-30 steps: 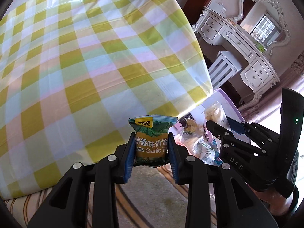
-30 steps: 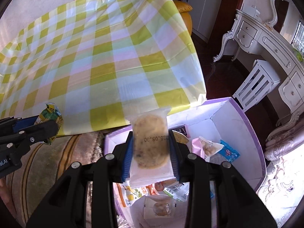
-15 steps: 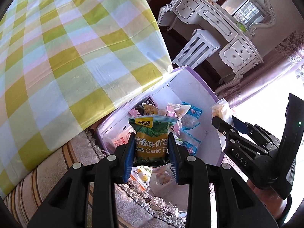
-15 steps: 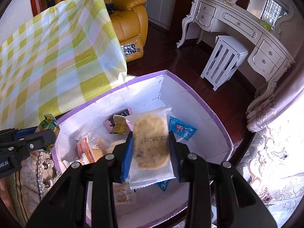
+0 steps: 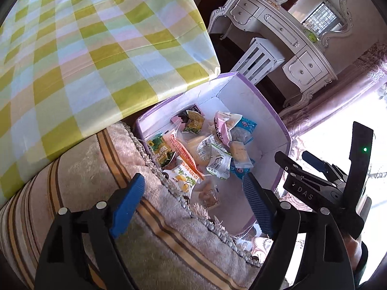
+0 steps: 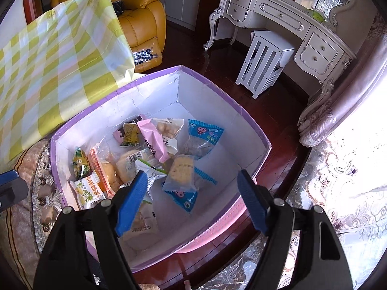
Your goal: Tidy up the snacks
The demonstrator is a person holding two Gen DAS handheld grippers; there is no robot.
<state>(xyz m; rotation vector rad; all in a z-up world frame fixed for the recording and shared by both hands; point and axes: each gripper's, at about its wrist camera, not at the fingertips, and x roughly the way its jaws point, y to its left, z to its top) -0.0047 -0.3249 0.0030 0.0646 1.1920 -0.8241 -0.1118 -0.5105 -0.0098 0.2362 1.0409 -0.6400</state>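
A purple-rimmed box point(image 5: 241, 96) point(image 6: 212, 101) with white walls holds several snack packets. My left gripper point(image 5: 193, 203) hangs over its near corner, jaws opening, nothing between the blue pads. The green garlic-pea packet point(image 5: 160, 151) point(image 6: 81, 163) lies inside against the left wall. My right gripper point(image 6: 191, 200) is over the box's near side, jaws opening and empty; it also shows at the right of the left wrist view point(image 5: 312, 169). A clear-wrapped pale biscuit point(image 6: 181, 172) rests on the pile just beyond its pads. Only a blue tip of the left gripper point(image 6: 9, 183) shows there.
A table under a yellow-green checked cloth point(image 5: 96, 48) point(image 6: 60, 60) stands left of the box. A striped fringed rug point(image 5: 96, 174) lies at the box's near left. Beyond are a white stool point(image 6: 263, 65), a white dressing table point(image 6: 278, 17) and a yellow armchair point(image 6: 142, 12).
Both grippers moved from the table edge to over the box and opened. The green pea packet left the left jaws and the biscuit packet left the right jaws; both are now in the box.
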